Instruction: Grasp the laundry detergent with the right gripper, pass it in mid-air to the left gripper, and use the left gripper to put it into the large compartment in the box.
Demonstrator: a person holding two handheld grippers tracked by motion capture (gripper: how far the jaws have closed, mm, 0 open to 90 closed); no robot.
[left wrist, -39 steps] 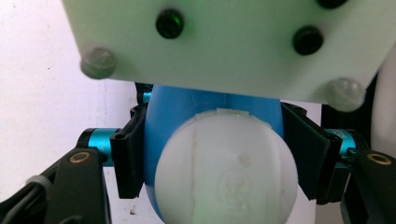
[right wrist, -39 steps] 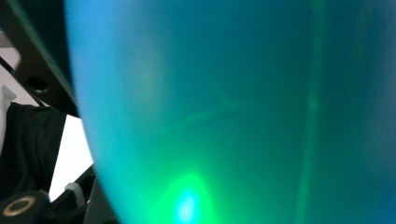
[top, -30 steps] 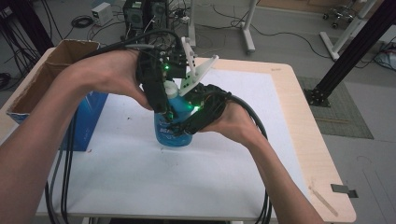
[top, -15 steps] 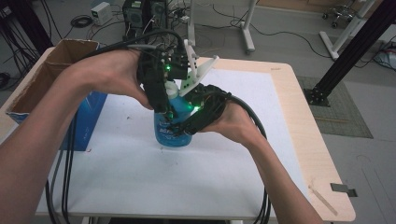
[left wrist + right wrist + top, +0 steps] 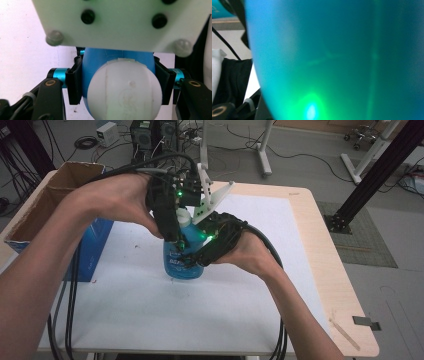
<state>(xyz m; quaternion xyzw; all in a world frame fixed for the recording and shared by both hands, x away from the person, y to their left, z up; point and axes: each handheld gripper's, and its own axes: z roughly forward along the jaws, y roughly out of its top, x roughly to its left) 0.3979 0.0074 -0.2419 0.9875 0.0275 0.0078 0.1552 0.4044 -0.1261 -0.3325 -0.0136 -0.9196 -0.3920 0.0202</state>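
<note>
Both grippers are black with green lights and thick black cables; the left gripper point(image 5: 172, 215) carries a white screwed plate; forearms bare.

dim, soft high view; the close blue bottle point(image 5: 332, 57) blurs, catching a green glow.

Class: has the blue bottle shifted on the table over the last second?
No. The blue bottle stands where it did, at the same spot relative to the cardboard box beside it.
</note>
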